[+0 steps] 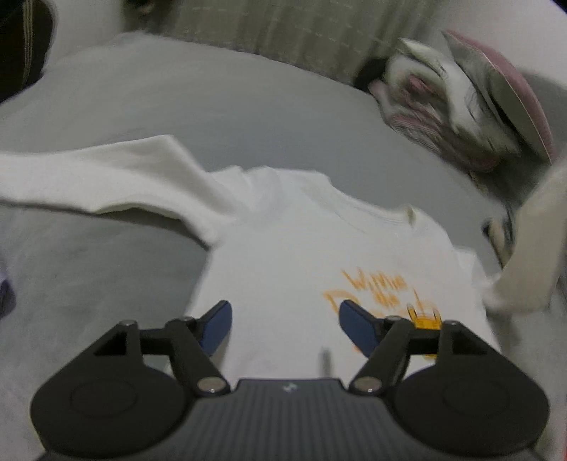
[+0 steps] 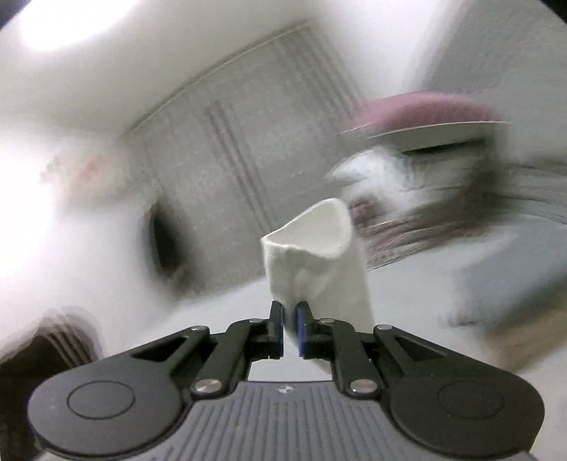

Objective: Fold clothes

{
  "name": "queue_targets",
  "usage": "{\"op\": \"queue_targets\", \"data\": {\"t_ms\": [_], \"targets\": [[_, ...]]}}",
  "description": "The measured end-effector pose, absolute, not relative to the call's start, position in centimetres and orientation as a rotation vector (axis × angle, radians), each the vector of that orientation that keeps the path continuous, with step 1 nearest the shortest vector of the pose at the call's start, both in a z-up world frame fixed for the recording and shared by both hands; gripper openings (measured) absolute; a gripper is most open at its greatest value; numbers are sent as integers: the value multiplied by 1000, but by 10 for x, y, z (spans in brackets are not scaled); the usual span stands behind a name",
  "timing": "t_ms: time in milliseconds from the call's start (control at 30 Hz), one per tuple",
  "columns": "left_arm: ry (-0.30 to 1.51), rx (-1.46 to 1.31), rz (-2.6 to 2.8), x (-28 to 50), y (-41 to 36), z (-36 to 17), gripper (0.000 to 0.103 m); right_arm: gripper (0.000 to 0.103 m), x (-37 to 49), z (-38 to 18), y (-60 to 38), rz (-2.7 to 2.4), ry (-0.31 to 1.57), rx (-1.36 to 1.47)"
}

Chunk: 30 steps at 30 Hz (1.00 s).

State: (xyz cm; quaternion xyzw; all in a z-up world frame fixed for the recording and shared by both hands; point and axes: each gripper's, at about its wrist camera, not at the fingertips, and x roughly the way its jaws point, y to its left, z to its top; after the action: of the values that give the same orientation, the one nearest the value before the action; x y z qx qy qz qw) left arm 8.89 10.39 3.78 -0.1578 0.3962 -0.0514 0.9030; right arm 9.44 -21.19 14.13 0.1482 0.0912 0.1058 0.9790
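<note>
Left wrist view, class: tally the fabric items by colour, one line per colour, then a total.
White: 1, the long-sleeved shirt with orange print
Pink and white: 1, the bundle at the back right
Grey: 1, the bed cover beneath them
Total: 3

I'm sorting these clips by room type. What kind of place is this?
Probably a bedroom: a white shirt lies on a soft grey bed-like surface, with pink and grey bedding or clothes heaped beside it and a pleated curtain behind.
</note>
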Motion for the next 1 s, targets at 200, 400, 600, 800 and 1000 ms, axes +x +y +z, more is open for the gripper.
{"op": "queue_targets", "data": {"t_ms": [200,400,600,800,1000], "targets": [[791,-376,-8,91,135,36,77,47,114,73,-125,441,591,177],[778,-347,-87,95,118,41,77,52,116,76,-160,360,673,249],[807,-402,-194,119,91,47,76,52,112,77,-242,158,671,518],[870,-284,-210,157,40,31,56,52,112,73,-259,114,702,538],[846,-186,-196,163,16,9,12,52,112,74,-257,145,719,516]]}}
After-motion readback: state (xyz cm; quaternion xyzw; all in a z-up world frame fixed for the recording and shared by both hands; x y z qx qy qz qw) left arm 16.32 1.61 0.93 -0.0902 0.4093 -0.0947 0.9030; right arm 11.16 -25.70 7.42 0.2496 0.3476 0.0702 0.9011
